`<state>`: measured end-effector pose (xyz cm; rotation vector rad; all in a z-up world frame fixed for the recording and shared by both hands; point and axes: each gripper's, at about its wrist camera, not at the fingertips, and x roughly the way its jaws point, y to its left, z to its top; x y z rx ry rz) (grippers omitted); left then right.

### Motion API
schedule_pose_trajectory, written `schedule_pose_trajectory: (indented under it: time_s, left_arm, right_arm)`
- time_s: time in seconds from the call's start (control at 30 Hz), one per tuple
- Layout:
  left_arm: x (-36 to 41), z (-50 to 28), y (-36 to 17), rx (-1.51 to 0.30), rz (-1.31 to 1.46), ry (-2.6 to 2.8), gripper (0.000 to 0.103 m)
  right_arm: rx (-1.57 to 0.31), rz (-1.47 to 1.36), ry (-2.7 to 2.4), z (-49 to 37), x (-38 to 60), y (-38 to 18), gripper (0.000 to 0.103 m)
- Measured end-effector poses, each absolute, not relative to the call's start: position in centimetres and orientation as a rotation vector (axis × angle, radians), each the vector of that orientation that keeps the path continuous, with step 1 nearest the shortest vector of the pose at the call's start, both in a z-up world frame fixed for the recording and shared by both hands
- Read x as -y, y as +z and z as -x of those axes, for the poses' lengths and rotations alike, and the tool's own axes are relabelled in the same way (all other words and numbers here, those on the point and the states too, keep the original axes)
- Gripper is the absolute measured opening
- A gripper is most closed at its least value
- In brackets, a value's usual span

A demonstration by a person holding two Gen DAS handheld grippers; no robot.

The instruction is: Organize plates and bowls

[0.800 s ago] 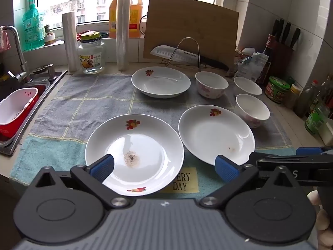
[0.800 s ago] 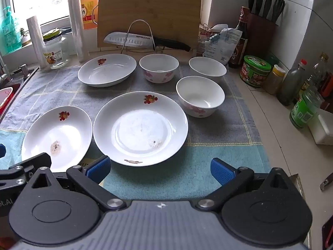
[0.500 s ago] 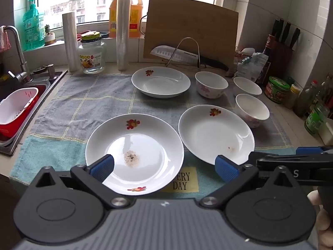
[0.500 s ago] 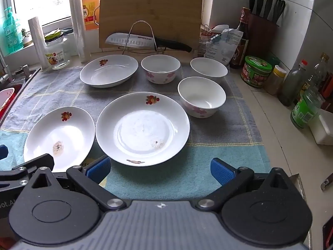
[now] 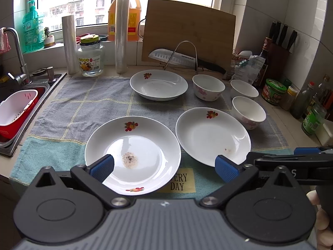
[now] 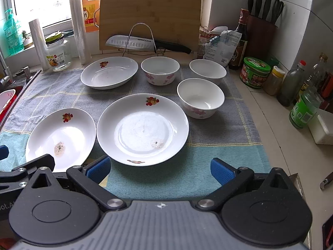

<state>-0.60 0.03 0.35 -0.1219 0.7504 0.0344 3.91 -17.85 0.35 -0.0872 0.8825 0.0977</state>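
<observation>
Three white plates with fruit prints lie on a towel: a near left one with crumbs [image 5: 135,156] [image 6: 60,137], a near right one [image 5: 212,135] [image 6: 142,129] and a far one [image 5: 158,84] [image 6: 109,75]. Three white bowls with pink flowers stand to the right: [image 6: 160,70], [image 6: 207,71], [image 6: 200,98]. My left gripper [image 5: 164,166] is open and empty over the near edge of the left plate. My right gripper [image 6: 160,168] is open and empty in front of the near right plate.
A grey and teal towel [image 6: 208,162] covers the counter. A cutting board [image 6: 149,14] and a knife on a rack [image 6: 143,42] stand at the back. Jars and bottles [image 6: 303,110] line the right. A sink with a red basket [image 5: 16,112] is on the left.
My right gripper has drifted slightly left and forward, so the plates and bowls shift right in its view. The left gripper has hardly moved. Both stay open.
</observation>
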Motion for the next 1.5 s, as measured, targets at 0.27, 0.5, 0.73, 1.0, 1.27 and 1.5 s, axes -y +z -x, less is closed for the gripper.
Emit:
schedule_pose_trajectory:
  time_s: [0.27, 0.5, 0.73, 1.0, 1.27, 1.5]
  left_arm:
    - [-0.08, 0.71, 0.51, -0.744, 0.126, 0.033, 0.102]
    - [-0.14, 0.78, 0.5, -0.742, 0.126, 0.031, 0.102]
    - [-0.16, 0.75, 0.67, -0.74, 0.126, 0.027, 0.102]
    - [-0.19, 0.69, 0.83, -0.735, 0.127, 0.022, 0.102]
    - [-0.23, 0.72, 0.83, -0.733, 0.126, 0.022, 0.102]
    - [-0.4, 0.78, 0.9, -0.729, 0.13, 0.022, 0.102]
  right_arm:
    - [-0.877, 0.089, 0.096, -3.78, 17.88, 0.62, 0.103]
    - [-0.876, 0.088, 0.094, -3.67, 17.89, 0.77, 0.103]
    - [-0.876, 0.087, 0.094, -3.68, 17.98, 0.94, 0.103]
    - [-0.875, 0.084, 0.092, -3.67, 18.06, 1.05, 0.103]
    - [-0.876, 0.082, 0.092, -3.71, 18.1, 1.19, 0.103]
    - [-0.868, 0.085, 0.092, -3.6, 17.86, 1.21, 0.103]
